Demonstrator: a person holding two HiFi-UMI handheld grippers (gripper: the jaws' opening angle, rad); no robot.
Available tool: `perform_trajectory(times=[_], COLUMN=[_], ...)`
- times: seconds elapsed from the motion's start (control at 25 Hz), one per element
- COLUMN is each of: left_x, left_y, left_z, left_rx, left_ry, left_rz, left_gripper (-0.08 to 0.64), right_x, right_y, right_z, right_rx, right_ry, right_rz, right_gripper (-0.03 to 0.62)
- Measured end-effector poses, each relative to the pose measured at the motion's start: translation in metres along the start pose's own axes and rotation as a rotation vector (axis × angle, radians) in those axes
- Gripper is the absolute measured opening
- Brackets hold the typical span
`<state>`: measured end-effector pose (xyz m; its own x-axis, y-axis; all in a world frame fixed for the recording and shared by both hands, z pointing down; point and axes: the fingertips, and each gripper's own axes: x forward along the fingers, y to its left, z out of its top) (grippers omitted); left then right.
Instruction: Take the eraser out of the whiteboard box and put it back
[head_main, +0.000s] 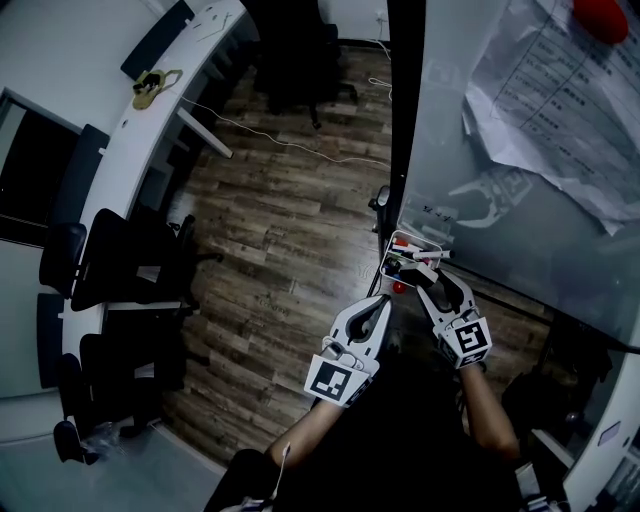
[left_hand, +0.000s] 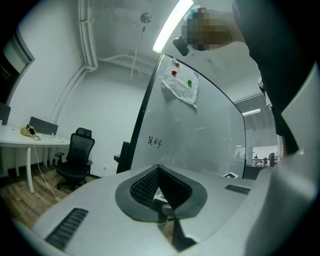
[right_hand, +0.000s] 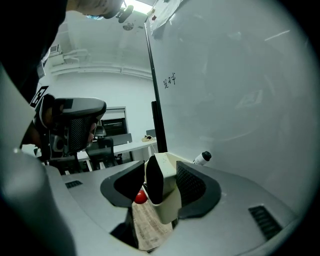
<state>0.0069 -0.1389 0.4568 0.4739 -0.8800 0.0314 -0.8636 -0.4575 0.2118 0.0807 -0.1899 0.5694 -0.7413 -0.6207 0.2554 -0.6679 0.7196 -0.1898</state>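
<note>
The small white box (head_main: 391, 262) hangs at the whiteboard's (head_main: 500, 230) lower edge with markers in it. A white marker (right_hand: 202, 158) with a black cap sticks up behind my right gripper (right_hand: 161, 170). That gripper (head_main: 431, 283) is at the box with its jaws wide. The cream eraser (right_hand: 167, 192) with its black felt face stands between them. A thin gap shows at the left pad, so the jaws stand open around it. Whether the eraser rests in the box I cannot tell. My left gripper (head_main: 381, 304) hovers just left of the box, its tips (left_hand: 159, 168) together and holding nothing.
Paper sheets (head_main: 560, 110) are pinned to the board under a red magnet (head_main: 600, 15). A small red ball (head_main: 399, 288) shows below the box. Black office chairs (head_main: 120, 260) and a long white desk (head_main: 120, 160) line the left wall across the wooden floor (head_main: 280, 230).
</note>
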Motion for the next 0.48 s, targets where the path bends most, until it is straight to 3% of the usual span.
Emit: perform_trajectory(times=[0.48], left_x=[-0.0053], left_y=[0.0009], left_z=[-0.0032], left_rx=[0.000], left_ry=[0.009], left_rz=[0.007], left_gripper=[0.006], right_x=[-0.0011], right_y=[-0.0004], right_z=[0.0025], right_rx=[-0.035], right_ry=[0.006], right_rz=[-0.041], right_gripper=[0.152])
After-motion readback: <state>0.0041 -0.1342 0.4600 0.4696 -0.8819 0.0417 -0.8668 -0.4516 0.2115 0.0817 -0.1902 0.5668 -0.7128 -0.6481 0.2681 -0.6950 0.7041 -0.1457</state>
